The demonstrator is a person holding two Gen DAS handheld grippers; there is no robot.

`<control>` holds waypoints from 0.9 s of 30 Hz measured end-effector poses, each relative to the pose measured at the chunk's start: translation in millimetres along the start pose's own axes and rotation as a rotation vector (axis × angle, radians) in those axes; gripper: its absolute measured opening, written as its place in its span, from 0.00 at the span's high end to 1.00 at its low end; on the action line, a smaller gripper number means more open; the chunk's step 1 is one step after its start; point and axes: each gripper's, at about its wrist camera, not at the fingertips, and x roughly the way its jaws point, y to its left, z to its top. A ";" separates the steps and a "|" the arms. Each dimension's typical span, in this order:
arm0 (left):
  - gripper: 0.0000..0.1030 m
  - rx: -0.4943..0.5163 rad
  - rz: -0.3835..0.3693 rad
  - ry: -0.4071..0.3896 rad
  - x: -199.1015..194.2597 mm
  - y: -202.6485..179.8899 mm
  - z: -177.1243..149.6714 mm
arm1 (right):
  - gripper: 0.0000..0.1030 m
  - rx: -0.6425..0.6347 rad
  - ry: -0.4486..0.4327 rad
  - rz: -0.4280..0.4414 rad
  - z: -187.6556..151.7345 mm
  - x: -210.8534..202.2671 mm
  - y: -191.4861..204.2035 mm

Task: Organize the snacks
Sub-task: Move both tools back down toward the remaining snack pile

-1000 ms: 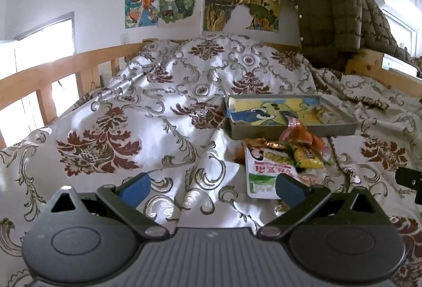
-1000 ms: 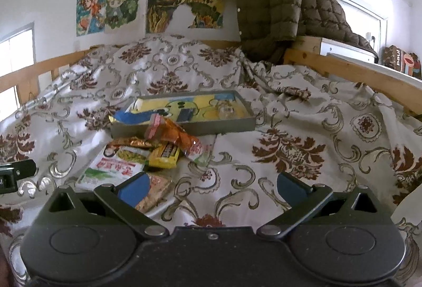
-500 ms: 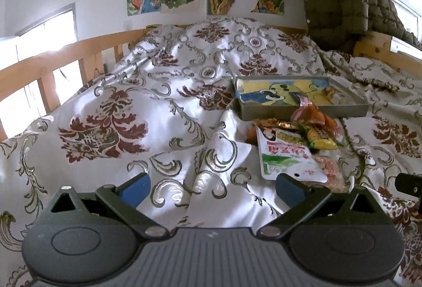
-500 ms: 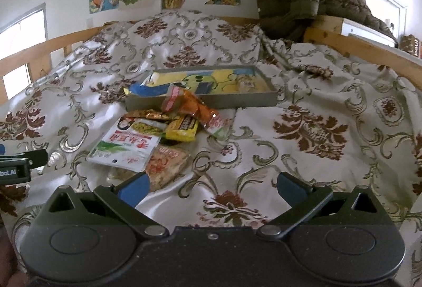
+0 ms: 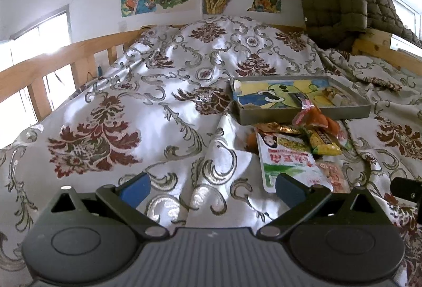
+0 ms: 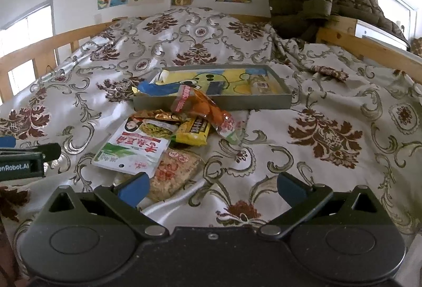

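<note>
Organizing starts with the top packet: both grippers, left gripper (image 5: 212, 188) and right gripper (image 6: 212, 186), hover with jaws apart and empty. The snack pile (image 6: 168, 136) lies on the bed, just before the tray (image 6: 213, 101). Pinch the orange packet (image 6: 200, 105) by its edge.

Bright daylight from left window (image 5: 39, 49) — edges fisheye-bent.
</note>
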 end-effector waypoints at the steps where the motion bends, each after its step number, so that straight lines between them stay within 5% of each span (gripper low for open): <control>1: 0.00 0.002 0.000 -0.003 1.6 -0.1 1.2 | 0.01 -0.004 0.000 0.001 1.1 1.7 -0.1; 27: 0.00 0.004 0.001 0.020 45.1 -0.6 20.9 | 0.01 -0.069 -0.092 0.050 20.1 33.4 -7.1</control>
